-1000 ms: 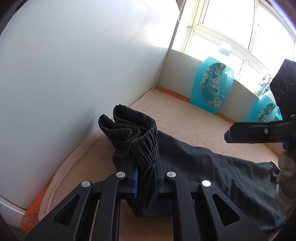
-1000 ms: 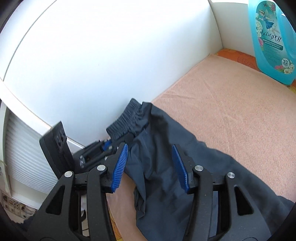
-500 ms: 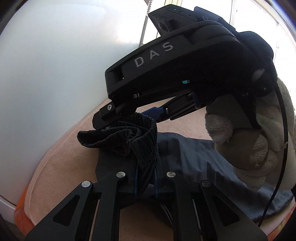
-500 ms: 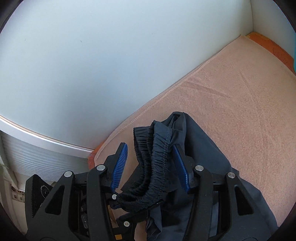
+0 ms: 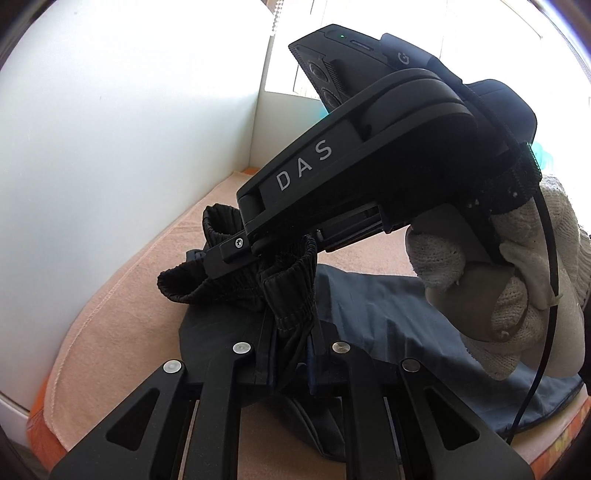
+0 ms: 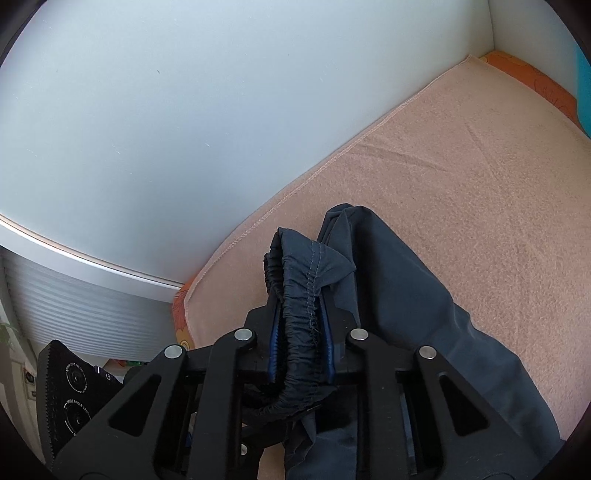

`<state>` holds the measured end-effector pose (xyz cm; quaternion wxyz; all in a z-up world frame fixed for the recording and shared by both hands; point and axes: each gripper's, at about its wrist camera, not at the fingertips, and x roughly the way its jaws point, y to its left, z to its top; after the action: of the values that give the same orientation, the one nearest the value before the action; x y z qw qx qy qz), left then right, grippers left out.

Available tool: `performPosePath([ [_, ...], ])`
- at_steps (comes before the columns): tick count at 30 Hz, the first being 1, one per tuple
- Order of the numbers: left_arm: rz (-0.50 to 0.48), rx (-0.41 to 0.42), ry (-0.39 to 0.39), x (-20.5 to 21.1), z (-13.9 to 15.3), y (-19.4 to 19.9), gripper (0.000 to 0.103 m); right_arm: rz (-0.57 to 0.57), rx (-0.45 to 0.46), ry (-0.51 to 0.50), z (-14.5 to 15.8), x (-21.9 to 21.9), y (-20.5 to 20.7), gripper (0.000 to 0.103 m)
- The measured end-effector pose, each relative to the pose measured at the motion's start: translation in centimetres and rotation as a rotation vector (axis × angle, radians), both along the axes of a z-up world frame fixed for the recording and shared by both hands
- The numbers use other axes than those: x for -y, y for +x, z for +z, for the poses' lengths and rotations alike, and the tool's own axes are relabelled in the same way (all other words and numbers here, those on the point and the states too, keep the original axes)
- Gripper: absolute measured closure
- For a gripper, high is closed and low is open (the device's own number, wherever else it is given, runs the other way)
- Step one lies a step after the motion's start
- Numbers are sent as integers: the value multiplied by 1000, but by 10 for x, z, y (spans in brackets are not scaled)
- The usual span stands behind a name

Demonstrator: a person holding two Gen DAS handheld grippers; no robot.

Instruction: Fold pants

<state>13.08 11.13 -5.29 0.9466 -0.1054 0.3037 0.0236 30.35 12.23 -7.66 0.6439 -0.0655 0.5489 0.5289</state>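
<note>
Dark grey pants (image 5: 391,314) lie on a peach towel (image 5: 122,295), their legs running off to the right. My left gripper (image 5: 290,350) is shut on the bunched elastic waistband (image 5: 291,280). My right gripper (image 6: 301,332) is shut on another part of the same waistband (image 6: 299,295), and it shows in the left wrist view as a black body marked DAS (image 5: 354,177) held by a gloved hand (image 5: 517,280). The two grippers hold the waistband close together, just above the towel near the white wall.
A white wall (image 6: 184,110) runs along the towel's (image 6: 461,166) left edge and meets a second wall at the far corner. An orange patterned surface (image 6: 532,81) shows past the towel's edges. A bright window (image 5: 443,33) is behind the right gripper.
My right gripper moved in from the right over the pants and shut on the waistband next to my left gripper. The left gripper kept its hold.
</note>
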Motion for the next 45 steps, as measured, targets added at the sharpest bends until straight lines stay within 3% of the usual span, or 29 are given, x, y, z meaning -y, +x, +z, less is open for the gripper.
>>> performPosePath([
  [13,-191,177,63,57,88,-8,96,-279,46,280,95,117,-15,90],
  [21,-425,236,84,146,123,7,97,-516,92,426,136,252,-30,91],
  [25,-557,233,53,192,126,15,97,-639,110,473,139,335,-45,91],
  [29,-686,196,22,244,125,19,95,-762,141,483,132,423,-59,91],
  [32,-760,159,-9,269,124,18,80,-865,126,496,119,487,-70,91],
  [34,-794,145,-34,276,123,17,75,-928,119,494,105,529,-77,91],
  [37,-799,118,-47,268,119,16,70,-1016,93,494,81,588,-87,91],
  [40,-757,89,4,254,106,28,68,-1106,60,476,51,637,-100,91],
  [45,-736,-55,62,256,64,17,68,-1237,-8,457,-1,700,-115,91],
])
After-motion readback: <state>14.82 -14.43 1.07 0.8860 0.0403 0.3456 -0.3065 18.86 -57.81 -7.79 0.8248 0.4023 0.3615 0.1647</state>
